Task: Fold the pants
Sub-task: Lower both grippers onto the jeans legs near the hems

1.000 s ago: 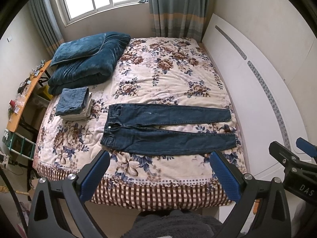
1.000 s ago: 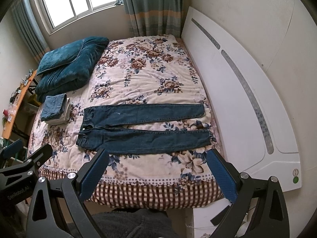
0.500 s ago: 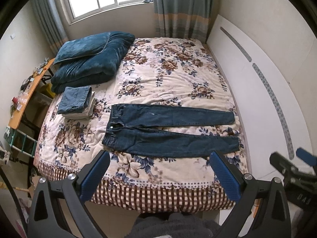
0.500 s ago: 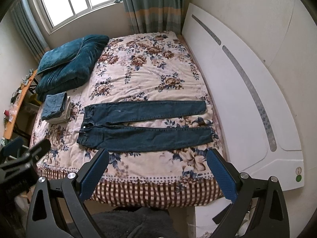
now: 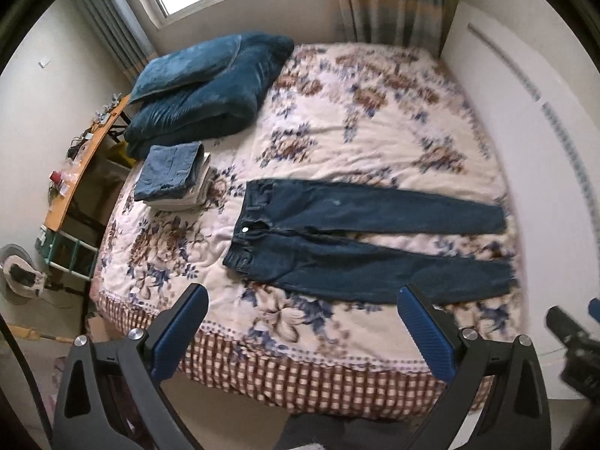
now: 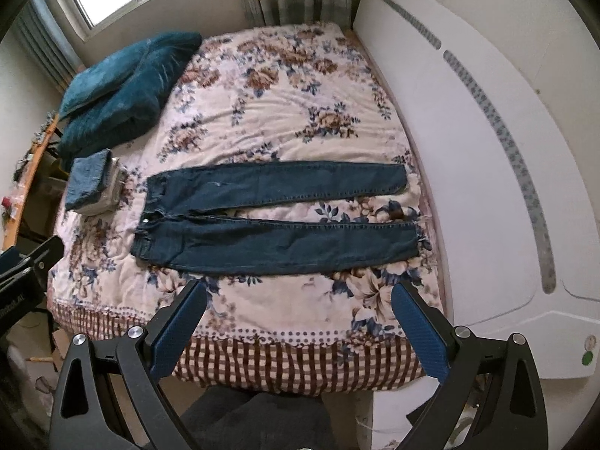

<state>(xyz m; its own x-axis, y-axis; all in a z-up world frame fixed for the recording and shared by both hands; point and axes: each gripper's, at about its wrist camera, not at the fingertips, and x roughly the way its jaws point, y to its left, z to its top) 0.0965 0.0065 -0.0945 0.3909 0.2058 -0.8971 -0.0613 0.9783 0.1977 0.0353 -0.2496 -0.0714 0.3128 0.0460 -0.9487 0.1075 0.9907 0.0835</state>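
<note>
**A:** Nothing is folded yet, so what makes the first fold go well?

**B:** I'd judge it's a lengthwise fold, one leg onto the other. Take the near leg at two places, by the waistband and by the hem, and carry both across together so the seams line up and the denim stays flat. Pinch only the near leg's edge, not the quilt under it.

**A:** Where are the pants (image 6: 270,221) right now?

**B:** Spread flat on the floral bed (image 6: 270,112), waistband toward 9 o'clock, hems toward 3 o'clock, the legs slightly apart in a narrow V. A stack of folded clothes (image 5: 174,176) sits just beyond the waistband at about 10 o'clock, with the blue blanket (image 5: 210,90) farther up.

**A:** And the grippers?

**B:** The right gripper (image 6: 298,322) has its jaws spread wide and holds nothing. The pants lie at 12 o'clock from it, well apart from the fingertips (image 6: 416,318). The left gripper (image 5: 302,328) is likewise wide open and empty; the near leg lies just above its fingertips in that blurred view, toward 12 to 1 o'clock, not touching.
</note>
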